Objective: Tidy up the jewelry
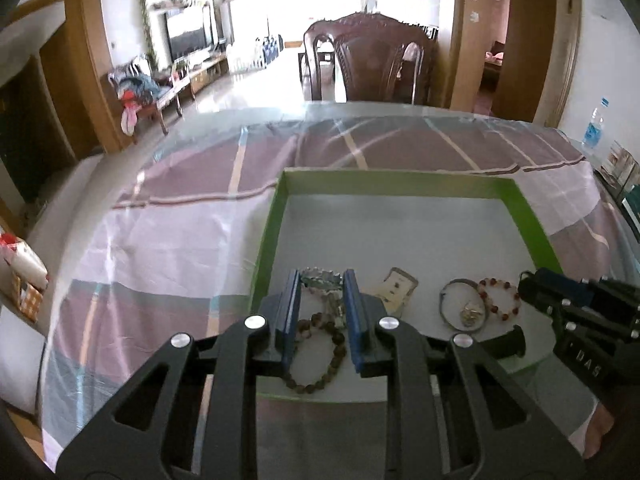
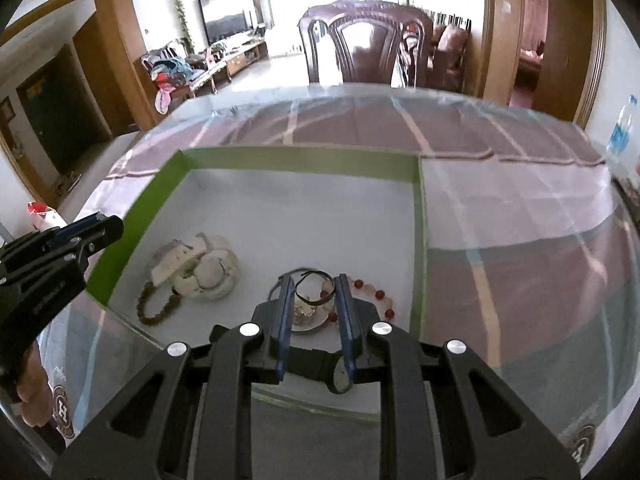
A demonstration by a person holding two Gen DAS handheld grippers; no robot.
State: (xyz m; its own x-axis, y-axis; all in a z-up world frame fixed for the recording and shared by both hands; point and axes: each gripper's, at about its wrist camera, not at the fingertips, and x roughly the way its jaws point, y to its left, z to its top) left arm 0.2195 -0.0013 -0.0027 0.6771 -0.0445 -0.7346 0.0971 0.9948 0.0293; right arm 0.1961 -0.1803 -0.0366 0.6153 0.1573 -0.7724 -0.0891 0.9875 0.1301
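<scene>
Left gripper (image 1: 321, 294) hovers, jaws apart, over brown wooden bead bracelet (image 1: 316, 354) in green-rimmed shallow tray (image 1: 266, 240) | right gripper (image 2: 313, 300) parted above black wristwatch (image 2: 320, 366) | risk: tangled pieces may lift together if jaws close.

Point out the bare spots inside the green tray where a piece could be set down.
The far half of the green tray is bare white floor, bordered by the far and side walls. The near edge is crowded: brown bead bracelet, earring card, metal bangle, red bead bracelet and black watch, with both grippers over them.
</scene>
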